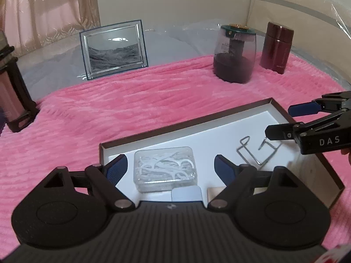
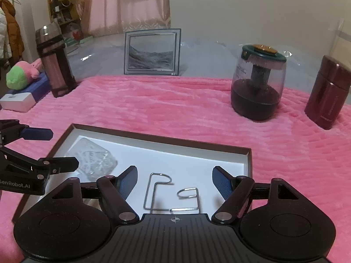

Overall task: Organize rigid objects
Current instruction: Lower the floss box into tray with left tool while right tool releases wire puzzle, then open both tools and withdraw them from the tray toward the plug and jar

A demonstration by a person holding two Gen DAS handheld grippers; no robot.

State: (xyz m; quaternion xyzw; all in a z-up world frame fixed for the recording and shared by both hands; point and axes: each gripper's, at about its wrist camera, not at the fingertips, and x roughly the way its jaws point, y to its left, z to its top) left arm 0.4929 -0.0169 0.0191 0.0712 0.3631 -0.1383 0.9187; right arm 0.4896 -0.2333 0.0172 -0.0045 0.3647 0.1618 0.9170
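Item: floss box (image 1: 165,168), clear plastic, light, stiff, likely slippery; lies in the tray (image 1: 230,109) under your open left claw (image 1: 170,168). Take its short sides. Wire hook (image 2: 173,194), springy, beneath open right claw (image 2: 174,183).

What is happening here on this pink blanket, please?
A person holds two grippers over a shallow tray on the pink blanket. The left gripper has open jaws around a clear floss-pick box without pressing on it. The right gripper has open jaws above a bent wire hook. Both items lie in the tray.
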